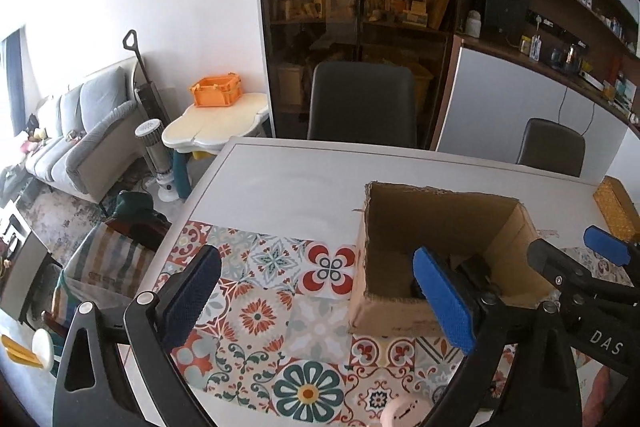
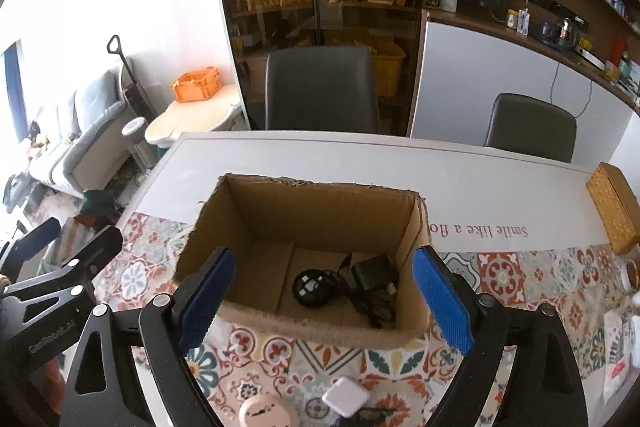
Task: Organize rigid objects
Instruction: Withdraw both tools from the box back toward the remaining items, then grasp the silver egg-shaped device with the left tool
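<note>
An open cardboard box (image 2: 404, 327) stands on the patterned mat; it also shows in the left wrist view (image 1: 384, 319). Inside lie a round black object (image 2: 314, 287) and a black charger with cable (image 2: 374, 285). My right gripper (image 2: 324, 299) is open and empty, hovering at the box's near rim. My left gripper (image 1: 320, 297) is open and empty, left of the box. Near the table's front edge lie a white square adapter (image 2: 346, 397) and a pink round object (image 2: 266, 411), the pink one also in the left wrist view (image 1: 404, 411).
A woven yellow box (image 2: 612, 211) sits at the table's right edge. White items (image 2: 622, 343) lie at the right. Two dark chairs (image 2: 320, 87) stand behind the table. A sofa and a small table with an orange crate (image 1: 216, 91) are to the left.
</note>
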Motion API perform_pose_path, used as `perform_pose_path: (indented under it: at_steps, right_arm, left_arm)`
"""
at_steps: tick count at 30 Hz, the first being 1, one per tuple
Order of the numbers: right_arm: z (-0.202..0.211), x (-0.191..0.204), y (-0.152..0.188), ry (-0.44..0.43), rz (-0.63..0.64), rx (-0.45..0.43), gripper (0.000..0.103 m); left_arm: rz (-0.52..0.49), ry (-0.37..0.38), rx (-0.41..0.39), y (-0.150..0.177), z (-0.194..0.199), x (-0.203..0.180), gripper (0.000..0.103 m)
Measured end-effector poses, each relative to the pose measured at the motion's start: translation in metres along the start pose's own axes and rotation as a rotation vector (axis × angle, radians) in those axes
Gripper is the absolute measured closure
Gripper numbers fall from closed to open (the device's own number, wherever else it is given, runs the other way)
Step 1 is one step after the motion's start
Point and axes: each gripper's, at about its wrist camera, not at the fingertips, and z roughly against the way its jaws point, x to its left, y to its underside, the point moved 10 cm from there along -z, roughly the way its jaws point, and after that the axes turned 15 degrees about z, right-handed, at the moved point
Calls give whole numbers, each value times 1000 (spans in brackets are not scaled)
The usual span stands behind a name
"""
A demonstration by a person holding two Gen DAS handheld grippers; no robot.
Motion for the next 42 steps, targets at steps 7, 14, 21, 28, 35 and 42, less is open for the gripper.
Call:
perform_pose_path:
  at_steps: [7,14,21,28,35,42]
  right_arm:
    - [39,15,17,-6,9,-47,13]
    - [63,29,41,-21,12,-62,13]
    - [81,49,70,-47,20,-95,13]
    - [81,66,97,-87,12,-87,12]
    - [66,80,133,-118,13,-17,13]
    - [52,91,162,-137,3,53,13]
  left_arm:
    - [-9,-6,-50,16,38,15,2]
    - [-16,-16,-64,42,63,31,2]
    - [-3,3,-21,73,67,45,1]
    - [-15,35,34,110,60,52,1]
    - [-34,55,104,150,46,61,1]
    - [-49,87,175,184,28,65,1]
